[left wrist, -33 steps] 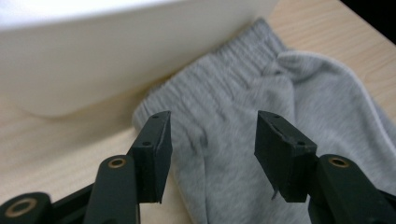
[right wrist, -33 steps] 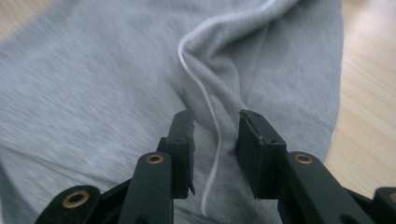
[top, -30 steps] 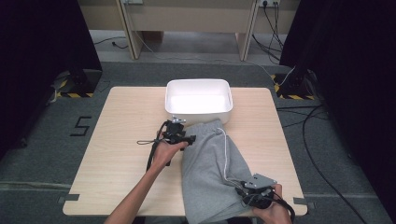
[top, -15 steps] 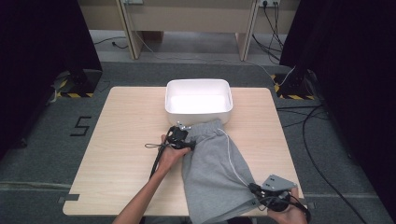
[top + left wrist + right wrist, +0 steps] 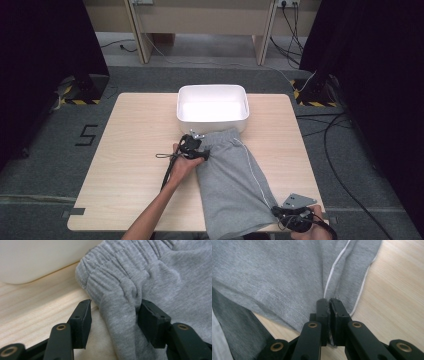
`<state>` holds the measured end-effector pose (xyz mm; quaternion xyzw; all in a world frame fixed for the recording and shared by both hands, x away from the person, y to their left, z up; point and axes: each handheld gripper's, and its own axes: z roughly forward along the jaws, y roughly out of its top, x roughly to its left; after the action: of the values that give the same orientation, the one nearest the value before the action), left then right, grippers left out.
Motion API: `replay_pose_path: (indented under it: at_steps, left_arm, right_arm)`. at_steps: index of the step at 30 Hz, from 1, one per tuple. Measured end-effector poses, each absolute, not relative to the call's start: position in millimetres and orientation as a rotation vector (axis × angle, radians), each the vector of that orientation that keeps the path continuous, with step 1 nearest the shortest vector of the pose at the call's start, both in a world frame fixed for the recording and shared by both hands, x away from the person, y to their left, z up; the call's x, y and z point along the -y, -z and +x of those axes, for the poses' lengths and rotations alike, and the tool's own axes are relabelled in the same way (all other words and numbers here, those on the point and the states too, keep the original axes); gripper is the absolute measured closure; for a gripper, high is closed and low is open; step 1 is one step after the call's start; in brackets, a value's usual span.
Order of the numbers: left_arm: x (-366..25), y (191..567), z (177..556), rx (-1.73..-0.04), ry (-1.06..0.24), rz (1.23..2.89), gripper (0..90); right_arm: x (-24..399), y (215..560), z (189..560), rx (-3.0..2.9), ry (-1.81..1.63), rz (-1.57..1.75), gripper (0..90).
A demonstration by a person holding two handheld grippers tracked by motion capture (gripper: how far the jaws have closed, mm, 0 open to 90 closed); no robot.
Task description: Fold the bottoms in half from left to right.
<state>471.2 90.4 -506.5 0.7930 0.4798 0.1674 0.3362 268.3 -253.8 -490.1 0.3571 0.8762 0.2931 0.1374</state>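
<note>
Grey shorts [image 5: 235,185] with white side piping [image 5: 337,262] lie on the wooden table [image 5: 135,150], waistband toward the white bin [image 5: 212,89] and legs toward the near edge. My left gripper [image 5: 204,154] rests at the waistband's left corner. In the left gripper view its jaws [image 5: 113,307] stand open on either side of a raised fold of the shorts [image 5: 150,270]; the right pad touches the cloth, the left one is apart. At the table's near right corner my right gripper [image 5: 276,212] is shut on the shorts' hem [image 5: 274,272], pinching it at the piping [image 5: 329,301].
The white bin [image 5: 37,257] stands just behind the waistband, its inside bare. Bare wood lies left of the shorts and along the right edge [image 5: 397,290]. Cables run across the floor [image 5: 340,165] to the right of the table.
My right gripper has moved right toward the near right corner, drawing the shorts' leg out flatter. My left gripper has come down and slightly nearer onto the waistband corner.
</note>
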Motion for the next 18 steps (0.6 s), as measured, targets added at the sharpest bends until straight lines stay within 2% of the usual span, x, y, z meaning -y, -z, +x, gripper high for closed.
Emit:
replay_pose_path:
  at_steps: [10,14,18]
  left_arm:
    - [-106,508,481,-1.320,-0.449,2.009,42.0]
    - [-111,503,477,-1.322,-0.438,1.978,39.4]
    - [-117,490,457,-1.263,-0.421,1.982,38.1]
  right_arm:
    - [205,494,269,-2.664,-0.949,0.927,82.4]
    - [198,488,273,-2.673,-0.988,0.942,74.0]
    - [205,463,290,-2.520,-1.068,1.001,65.7]
